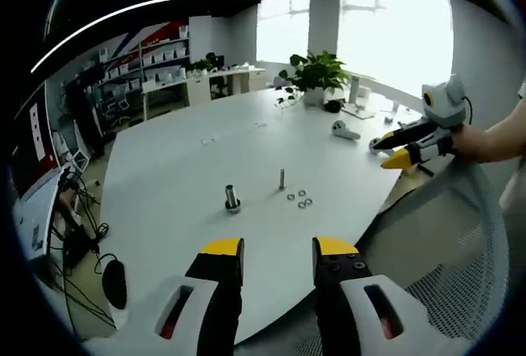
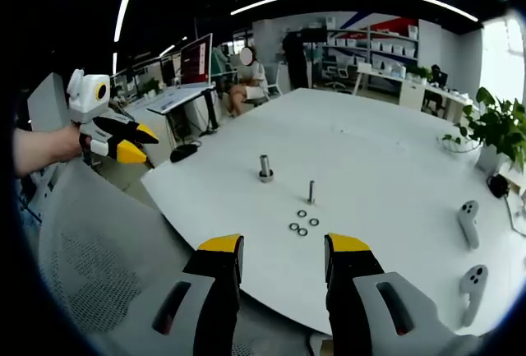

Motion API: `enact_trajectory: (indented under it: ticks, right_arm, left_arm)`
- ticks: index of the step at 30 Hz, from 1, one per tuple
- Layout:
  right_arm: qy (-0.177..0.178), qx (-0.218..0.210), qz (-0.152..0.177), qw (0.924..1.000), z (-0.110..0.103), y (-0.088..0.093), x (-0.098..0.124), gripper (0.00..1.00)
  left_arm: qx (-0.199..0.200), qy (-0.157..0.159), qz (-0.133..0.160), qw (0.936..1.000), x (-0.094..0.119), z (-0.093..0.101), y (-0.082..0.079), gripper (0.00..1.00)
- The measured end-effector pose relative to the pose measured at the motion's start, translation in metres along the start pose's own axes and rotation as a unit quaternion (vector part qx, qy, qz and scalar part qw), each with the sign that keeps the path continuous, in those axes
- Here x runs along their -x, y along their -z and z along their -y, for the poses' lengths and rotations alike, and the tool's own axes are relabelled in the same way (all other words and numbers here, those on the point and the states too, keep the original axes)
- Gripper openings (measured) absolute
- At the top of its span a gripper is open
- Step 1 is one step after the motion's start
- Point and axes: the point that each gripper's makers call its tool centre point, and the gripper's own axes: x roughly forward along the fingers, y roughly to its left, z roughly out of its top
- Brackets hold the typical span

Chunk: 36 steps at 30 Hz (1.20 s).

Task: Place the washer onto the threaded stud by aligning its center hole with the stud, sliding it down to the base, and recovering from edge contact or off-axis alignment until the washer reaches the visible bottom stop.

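A thin threaded stud (image 1: pixel 282 178) (image 2: pixel 311 191) stands upright on the white table (image 1: pixel 189 175) (image 2: pixel 386 167). Several small washers (image 1: pixel 298 199) (image 2: pixel 302 224) lie flat beside it. A thicker metal stud with a wide base (image 1: pixel 232 199) (image 2: pixel 265 168) stands a short way off. My left gripper (image 1: pixel 278 251) is open, back from the table edge, with nothing between its yellow-tipped jaws; it also appears at the left of the right gripper view (image 2: pixel 131 142). My right gripper (image 2: pixel 283 247) is open and empty, also seen in a hand at the right of the left gripper view (image 1: pixel 399 146).
A mesh chair back (image 1: pixel 460 241) (image 2: pixel 99 249) sits between the grippers and the table. Two white controllers (image 2: pixel 470 249) and a potted plant (image 1: pixel 316 72) (image 2: pixel 497 130) stand toward the far side. Desks, monitors and a seated person (image 2: pixel 246 76) lie beyond.
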Motion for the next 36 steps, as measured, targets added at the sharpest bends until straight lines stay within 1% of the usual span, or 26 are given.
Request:
enact_trajectory:
  ticks: [1, 5, 6, 10, 11, 14, 17, 20, 25, 27, 30, 34, 36]
  right_arm:
    - [0.0, 0.0, -0.001, 1.0, 0.0, 0.0, 0.0, 0.42]
    - [0.001, 0.003, -0.002, 1.0, 0.0, 0.0, 0.0, 0.42]
    - [0.001, 0.002, -0.003, 1.0, 0.001, 0.0, -0.001, 0.42]
    - [0.003, 0.003, -0.006, 1.0, 0.001, 0.001, -0.001, 0.42]
    - [0.004, 0.004, -0.007, 1.0, 0.001, 0.002, -0.001, 0.42]
    - [0.007, 0.002, -0.012, 0.9999, 0.003, 0.004, -0.001, 0.42]
    - [0.012, 0.002, -0.015, 0.9998, 0.004, 0.005, -0.001, 0.42]
    - [0.014, -0.002, -0.02, 0.9997, 0.005, 0.008, -0.001, 0.42]
    - [0.022, -0.001, -0.03, 0.9993, 0.007, 0.012, -0.001, 0.42]
    - [0.026, -0.002, -0.034, 0.9991, 0.009, 0.013, -0.001, 0.42]
    - [0.032, -0.002, -0.047, 0.9984, 0.011, 0.018, -0.002, 0.42]
    - [0.04, -0.006, -0.044, 0.9982, 0.014, 0.017, -0.001, 0.42]
    - [0.042, -0.008, -0.05, 0.9979, 0.015, 0.019, -0.001, 0.42]
  left_arm:
    - [-0.001, -0.002, 0.0, 1.0, 0.001, 0.0, 0.0, 0.31]
    - [0.003, 0.0, 0.035, 0.9994, 0.006, 0.001, -0.009, 0.31]
    - [0.002, -0.001, 0.034, 0.9994, 0.006, 0.001, -0.008, 0.31]
    - [0.001, 0.003, 0.052, 0.9986, 0.006, 0.002, -0.014, 0.3]
    - [-0.001, 0.003, 0.053, 0.9986, 0.005, 0.003, -0.014, 0.3]
    - [0.0, 0.011, 0.04, 0.9992, 0.002, 0.006, -0.009, 0.29]
    - [0.001, 0.017, 0.042, 0.999, 0.001, 0.009, -0.01, 0.29]
    - [0.006, 0.025, 0.037, 0.999, 0.0, 0.011, -0.008, 0.29]
    - [-0.003, 0.027, 0.045, 0.9986, 0.002, 0.014, -0.01, 0.29]
    - [-0.001, 0.029, 0.043, 0.9986, 0.002, 0.014, -0.009, 0.29]
    - [0.008, 0.032, 0.048, 0.9983, 0.003, 0.014, -0.01, 0.29]
    - [0.015, 0.034, 0.052, 0.9979, 0.003, 0.014, -0.01, 0.29]
    - [0.017, 0.035, 0.05, 0.998, 0.003, 0.014, -0.009, 0.28]
